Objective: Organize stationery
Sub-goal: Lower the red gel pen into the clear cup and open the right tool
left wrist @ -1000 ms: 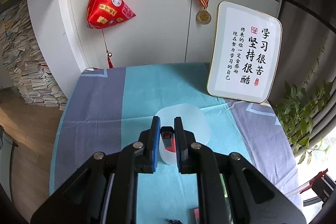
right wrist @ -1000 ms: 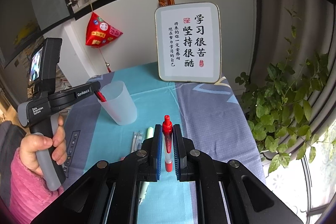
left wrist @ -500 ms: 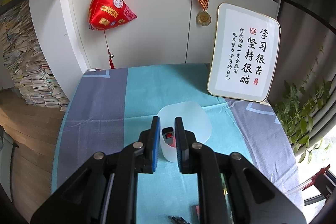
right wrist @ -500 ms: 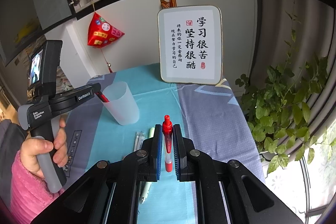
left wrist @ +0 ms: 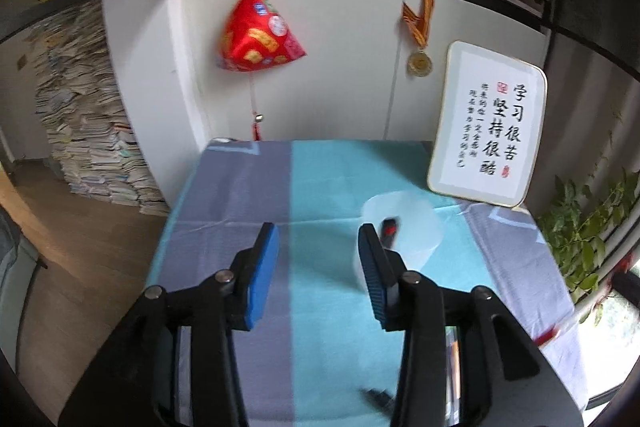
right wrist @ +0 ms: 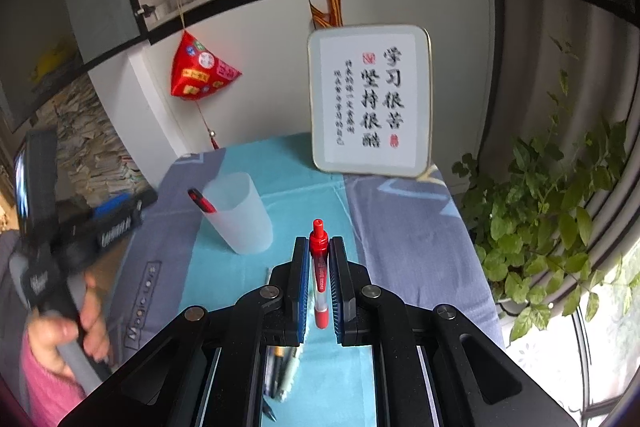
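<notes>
While the left gripper hangs over the blue and teal cloth of the tabletop, its blue-padded fingers have just been opening and now stand well apart with nothing between them. Just beyond its right finger stands the translucent cup, set toward the far right part of the tabletop, in front of the framed calligraphy board that leans at the far right corner. A red and black pen sits inside the cup, its top leaning against the rim on the side toward the left edge.

From the right wrist view, the right gripper has its fingers pressed together on a red-capped pen, which stands upright between the pads with its red top poking above the fingertips. Below this gripper, near the front edge of the tabletop, more pens lie on the teal cloth; how many I cannot tell, since the gripper body hides part of them.

At the left edge, a hand in a pink sleeve grips the grey handle of the left gripper, which is blurred. A leafy plant hangs beyond the right edge of the tabletop.
</notes>
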Action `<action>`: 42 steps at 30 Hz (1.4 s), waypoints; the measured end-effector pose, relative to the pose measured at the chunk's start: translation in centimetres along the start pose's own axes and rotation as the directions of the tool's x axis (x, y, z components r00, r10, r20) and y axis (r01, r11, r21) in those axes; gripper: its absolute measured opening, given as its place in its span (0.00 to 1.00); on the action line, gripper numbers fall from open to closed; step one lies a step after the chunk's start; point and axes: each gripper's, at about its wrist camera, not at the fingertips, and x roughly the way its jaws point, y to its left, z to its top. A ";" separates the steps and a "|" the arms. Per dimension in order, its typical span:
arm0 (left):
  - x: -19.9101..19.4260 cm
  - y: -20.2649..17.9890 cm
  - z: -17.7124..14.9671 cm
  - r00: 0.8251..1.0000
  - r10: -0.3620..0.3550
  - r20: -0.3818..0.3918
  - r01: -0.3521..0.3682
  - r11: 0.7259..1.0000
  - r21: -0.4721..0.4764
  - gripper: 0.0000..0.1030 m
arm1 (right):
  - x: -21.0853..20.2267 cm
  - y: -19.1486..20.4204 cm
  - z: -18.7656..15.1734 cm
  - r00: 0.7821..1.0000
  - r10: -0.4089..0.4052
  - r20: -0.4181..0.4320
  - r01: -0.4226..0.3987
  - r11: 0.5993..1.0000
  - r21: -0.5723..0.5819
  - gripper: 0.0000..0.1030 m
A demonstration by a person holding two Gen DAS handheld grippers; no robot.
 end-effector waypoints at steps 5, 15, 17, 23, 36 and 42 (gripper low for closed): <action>-1.5 2.2 -2.9 1.000 0.005 -0.006 -0.005 0.999 -0.037 0.39 | 0.1 2.1 2.3 0.999 0.029 0.033 -0.028 0.999 -0.029 0.10; -2.1 3.8 -7.5 0.998 -0.006 -0.068 0.002 0.998 -0.063 0.39 | 3.1 9.2 7.8 0.991 0.088 0.098 -0.078 0.992 -0.095 0.10; -1.9 4.1 -8.0 0.997 -0.008 -0.081 0.003 0.998 -0.063 0.39 | 4.6 10.3 8.3 0.993 0.074 0.094 -0.064 0.993 -0.102 0.10; -1.7 5.4 -8.8 0.996 0.002 -0.090 -0.009 0.997 -0.071 0.39 | 8.5 11.0 8.2 0.997 0.055 0.059 -0.049 0.995 -0.086 0.10; -0.5 6.3 -9.7 0.992 -0.011 -0.122 0.000 0.996 -0.092 0.39 | 13.6 11.2 4.4 0.998 0.027 -0.057 -0.033 0.994 -0.107 0.10; -0.6 6.0 -9.9 0.992 -0.012 -0.124 0.001 0.996 -0.090 0.39 | 13.7 11.3 3.6 0.998 0.019 -0.056 -0.027 0.991 -0.135 0.10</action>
